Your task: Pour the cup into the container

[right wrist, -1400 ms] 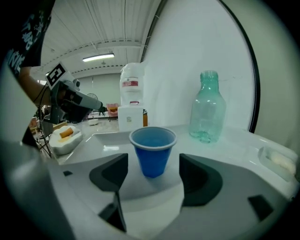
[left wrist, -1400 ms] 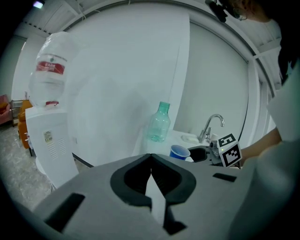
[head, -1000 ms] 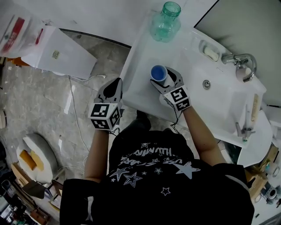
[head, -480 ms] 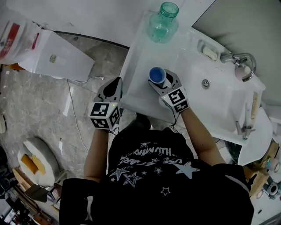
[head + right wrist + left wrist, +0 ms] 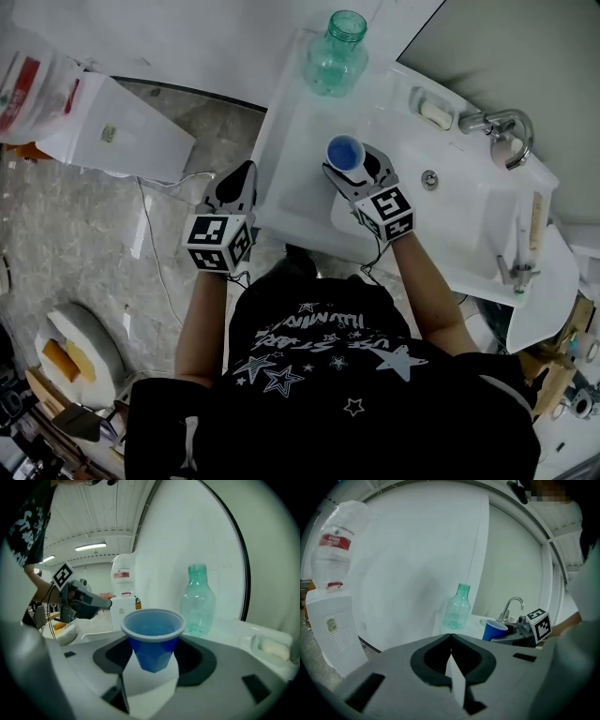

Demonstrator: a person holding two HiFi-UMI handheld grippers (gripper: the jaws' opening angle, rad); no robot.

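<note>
Since a second ago the right gripper (image 5: pixel 354 169) has just been closing its jaws, and the blue cup (image 5: pixel 345 152) now sits pinched between them. The cup has also shifted up the head view, away from the person and toward the green bottle (image 5: pixel 335 54). It appears to have come up off the white sink counter (image 5: pixel 300 183). By this reading the grasp is done and the carry to the container is starting; the pour itself has not begun, since the cup is upright.

Nearest the person, the left gripper (image 5: pixel 246 173) hangs off the counter's edge over the floor. Its own view shows the jaws (image 5: pixel 451 641) pressed together with nothing between them.

The right gripper view (image 5: pixel 152 663) gives what the head view cannot. It shows the pads against the cup's lower wall (image 5: pixel 152 641) and the rim level, with the bottle (image 5: pixel 198 602) standing open-necked beyond and well apart. Whether liquid lies in the cup cannot be told for sure. The left gripper view shows cup (image 5: pixel 493 631) and bottle (image 5: pixel 456 609) side on, with a clear gap between them.

Farther off, only the head view takes in the whole basin, the tap (image 5: pixel 497 127) and the soap (image 5: pixel 436 114).
</note>
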